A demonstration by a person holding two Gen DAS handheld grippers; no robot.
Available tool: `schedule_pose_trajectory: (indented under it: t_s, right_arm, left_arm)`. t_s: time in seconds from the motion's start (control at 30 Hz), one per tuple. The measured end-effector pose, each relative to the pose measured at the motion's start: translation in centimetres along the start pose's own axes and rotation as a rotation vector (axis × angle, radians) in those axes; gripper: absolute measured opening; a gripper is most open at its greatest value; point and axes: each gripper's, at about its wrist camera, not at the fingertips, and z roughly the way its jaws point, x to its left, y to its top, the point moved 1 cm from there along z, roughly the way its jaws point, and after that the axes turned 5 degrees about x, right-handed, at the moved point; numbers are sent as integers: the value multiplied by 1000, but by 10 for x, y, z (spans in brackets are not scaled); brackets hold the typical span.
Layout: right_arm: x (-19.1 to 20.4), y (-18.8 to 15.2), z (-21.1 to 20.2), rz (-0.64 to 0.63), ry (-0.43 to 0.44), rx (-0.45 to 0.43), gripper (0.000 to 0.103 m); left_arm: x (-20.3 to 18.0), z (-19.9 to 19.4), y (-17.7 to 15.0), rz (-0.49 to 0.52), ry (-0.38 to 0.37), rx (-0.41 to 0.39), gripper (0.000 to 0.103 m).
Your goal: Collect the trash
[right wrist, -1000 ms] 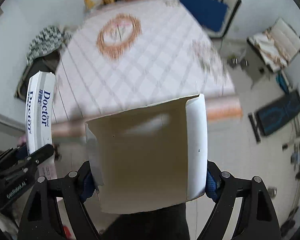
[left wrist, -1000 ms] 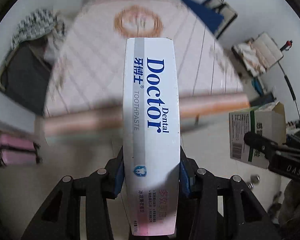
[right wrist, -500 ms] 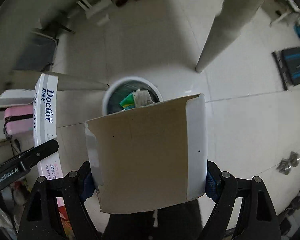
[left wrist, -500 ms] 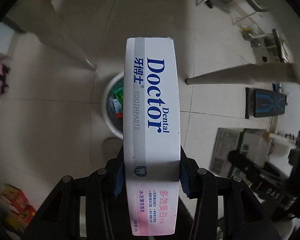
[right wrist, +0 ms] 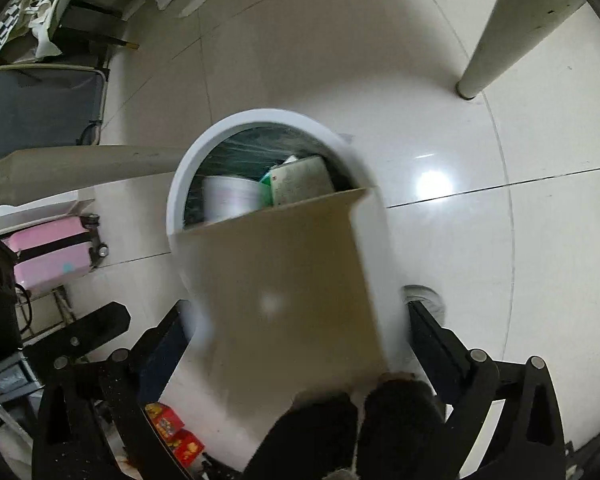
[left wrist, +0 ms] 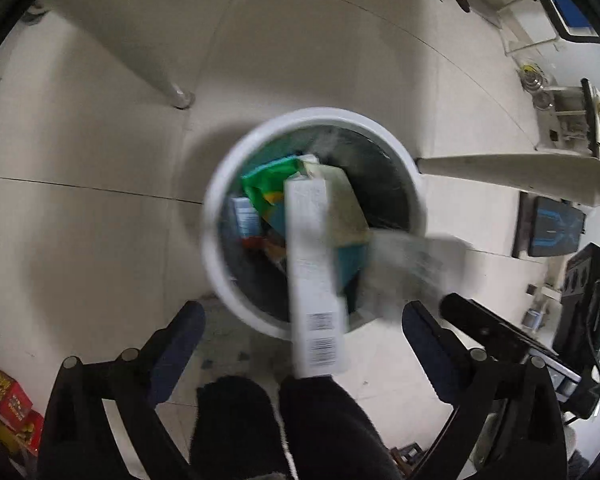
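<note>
Over white bin (left wrist: 220,216) | left gripper (left wrist: 300,328) spread, toothpaste box (left wrist: 314,280) loose | right gripper (right wrist: 296,328) spread, cardboard box (right wrist: 292,292) loose, hiding bin | table legs (left wrist: 500,172) flank bin

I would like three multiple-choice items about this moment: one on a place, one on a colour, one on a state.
1. Where does the trash bin stand?
A. on the floor
B. on a table
C. on a chair

2. What colour is the bin's rim?
A. red
B. white
C. black

3. How is the left gripper?
A. shut on the toothpaste box
B. shut on a bottle
C. open, fingers apart

Answers: 1 A, tiles surround the bin. 2 B, the rim is white in both views. 3 C, the toothpaste box lies blurred between spread fingers, touching neither.
</note>
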Motion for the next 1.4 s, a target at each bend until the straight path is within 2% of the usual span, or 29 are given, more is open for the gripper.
schedule_pose_trajectory:
  t_s: [0.13, 0.23, 0.37, 0.57, 0.7, 0.9, 1.13, 1.4]
  right_arm:
    - [14, -7, -12, -54, -65, -29, 103]
    - [25, -18, -42, -100, -132, -55, 103]
    - [46, -40, -99, -156, -254, -105, 103]
    - [81, -74, -193, -185, -312, -149, 103]
    - [108, -106, -265, -199, -322, -160, 103]
    - [140, -161, -372, -214, -298, -179, 103]
    - [167, -212, -485, -230, -255, -250, 103]
    - [189, -253, -570, -261, -207, -300, 103]
  left_arm:
    - [8, -28, -13, -6, 90, -97, 101]
    - [15, -67, -29, 1, 157, -151, 101]
    - [0, -117, -52, 24, 191, -171, 101]
    - [-28, -195, -89, 59, 202, -167, 101]
    - [-51, -242, -121, 101, 196, -165, 101]
    - [-87, -319, -163, 143, 143, -171, 101]
    - [-117, -398, -198, 204, 90, -249, 101]
    - [-133, -466, -229, 245, -18, -334, 101]
